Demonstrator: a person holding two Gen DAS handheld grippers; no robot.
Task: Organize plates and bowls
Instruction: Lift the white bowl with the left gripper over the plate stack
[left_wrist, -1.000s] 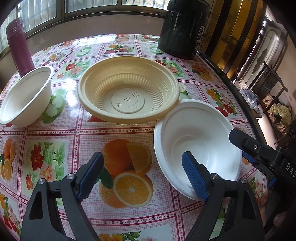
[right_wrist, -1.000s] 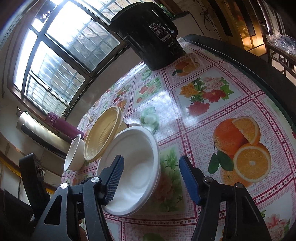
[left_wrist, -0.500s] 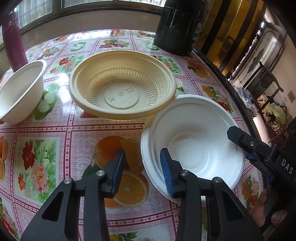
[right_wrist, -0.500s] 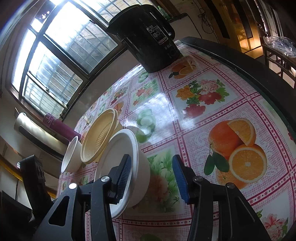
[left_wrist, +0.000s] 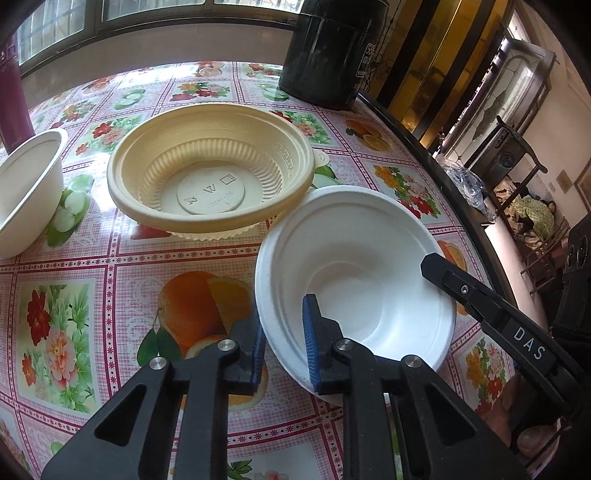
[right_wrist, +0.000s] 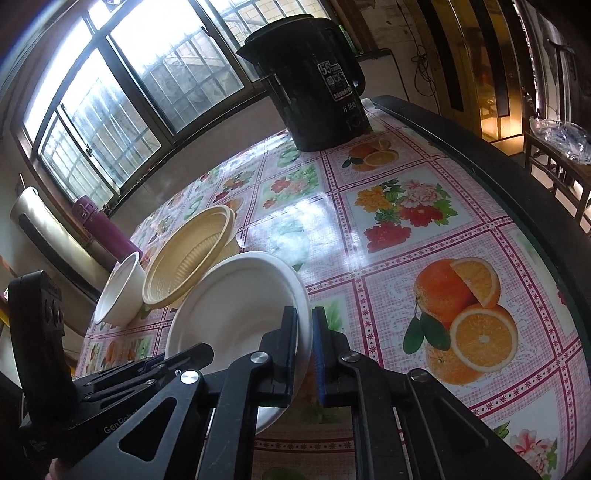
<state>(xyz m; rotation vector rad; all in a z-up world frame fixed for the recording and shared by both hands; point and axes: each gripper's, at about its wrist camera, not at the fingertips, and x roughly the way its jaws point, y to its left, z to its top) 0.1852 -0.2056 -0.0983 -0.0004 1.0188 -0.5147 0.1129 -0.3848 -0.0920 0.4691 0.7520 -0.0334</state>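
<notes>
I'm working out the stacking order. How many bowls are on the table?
3. White bowl nearest, both grippers closed on its rim; yellow bowl just behind it, possibly atop another, unclear; small white bowl at far left.

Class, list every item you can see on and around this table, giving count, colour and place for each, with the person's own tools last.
wide white bowl: 1, white, near table edge, rim in both grippers
yellow bowl: 1, pale yellow, centre, on a similar piece underneath
small white bowl: 1, white, far left
black kettle: 1, black, far end by the window
maroon flask: 1, maroon, by the window
tablecloth: 1, pink, fruit and flower print
left gripper: 1, black, blue pads, clamping near rim
right gripper: 1, black, blue pads, clamping opposite rim
</notes>
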